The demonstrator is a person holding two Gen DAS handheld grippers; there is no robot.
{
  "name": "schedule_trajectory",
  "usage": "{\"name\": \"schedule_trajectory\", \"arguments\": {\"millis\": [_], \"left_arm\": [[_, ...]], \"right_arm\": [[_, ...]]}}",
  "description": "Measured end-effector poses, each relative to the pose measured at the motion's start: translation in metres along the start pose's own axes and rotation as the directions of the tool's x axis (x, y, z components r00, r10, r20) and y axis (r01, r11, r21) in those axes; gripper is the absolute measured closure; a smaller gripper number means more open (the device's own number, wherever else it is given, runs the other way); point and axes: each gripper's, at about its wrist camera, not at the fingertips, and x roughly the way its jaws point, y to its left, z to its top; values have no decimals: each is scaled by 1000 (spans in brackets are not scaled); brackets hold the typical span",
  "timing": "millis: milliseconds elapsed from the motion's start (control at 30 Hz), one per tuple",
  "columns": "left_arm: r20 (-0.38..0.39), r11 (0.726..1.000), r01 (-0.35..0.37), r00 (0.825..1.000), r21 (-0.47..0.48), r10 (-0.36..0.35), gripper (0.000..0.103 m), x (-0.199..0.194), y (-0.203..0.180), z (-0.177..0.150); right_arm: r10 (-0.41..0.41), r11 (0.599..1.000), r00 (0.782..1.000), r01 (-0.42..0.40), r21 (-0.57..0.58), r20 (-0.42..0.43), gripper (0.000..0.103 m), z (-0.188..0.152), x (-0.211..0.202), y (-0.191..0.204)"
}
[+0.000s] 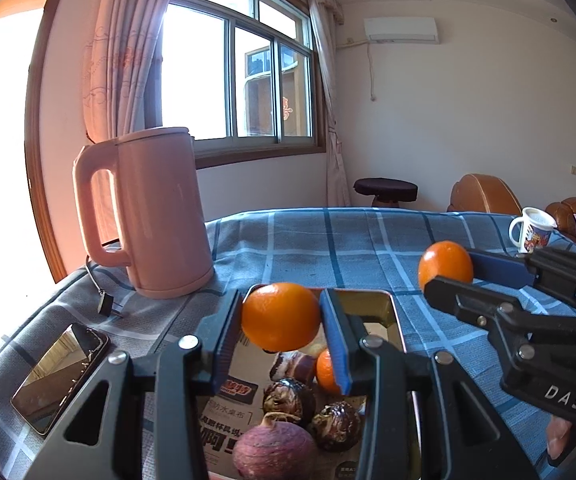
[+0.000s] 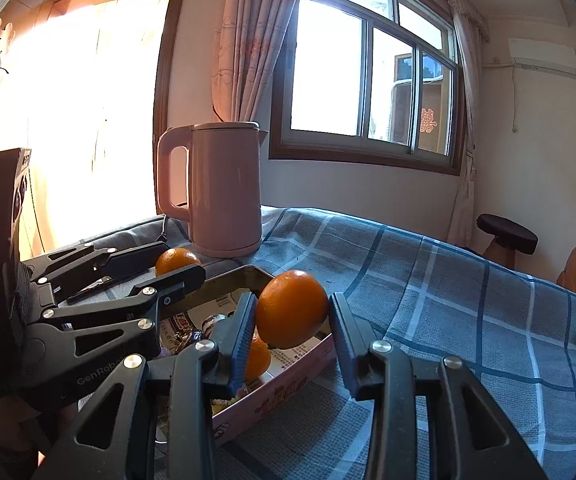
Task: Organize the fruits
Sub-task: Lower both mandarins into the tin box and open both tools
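My left gripper [image 1: 282, 300] is shut on an orange [image 1: 281, 320], held above a shallow box [image 1: 392, 312]. In the box lie a small orange [image 1: 325, 372], two dark brown round fruits [image 1: 288, 398] and a purple round one [image 1: 274, 452]. To the right, my right gripper [image 1: 449, 270] is shut on a second orange [image 1: 443, 262]. In the right wrist view that gripper [image 2: 293, 300] grips its orange [image 2: 291, 312] over the box's pink wall [image 2: 288, 388]. The left gripper [image 2: 180, 258] with its orange [image 2: 174, 260] shows at the left.
A pink kettle [image 1: 148, 212] stands at the back left of the blue checked tablecloth [image 1: 327, 248], with its plug beside it. A phone [image 1: 60, 376] lies at the front left. A printed mug [image 1: 531, 230] stands at the far right edge. Behind the table are a stool and brown chairs.
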Motion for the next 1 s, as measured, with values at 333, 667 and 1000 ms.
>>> {"name": "schedule_trajectory", "arguments": {"millis": [333,667,1000], "left_arm": [[-22,999,-33,999,-24,33,61,4,23,-5],[-42,998,-49,998,-34,47,61,7,36,-8],[-63,997,-62,996,-40,60,61,10,46,-11]], "right_arm": [[25,999,999,-25,-21,-23,63,0,10,16],[54,998,997,-56,-38,-59,63,-4,21,32],[80,996,992,-84,-41,-94,63,-10,27,42]]}}
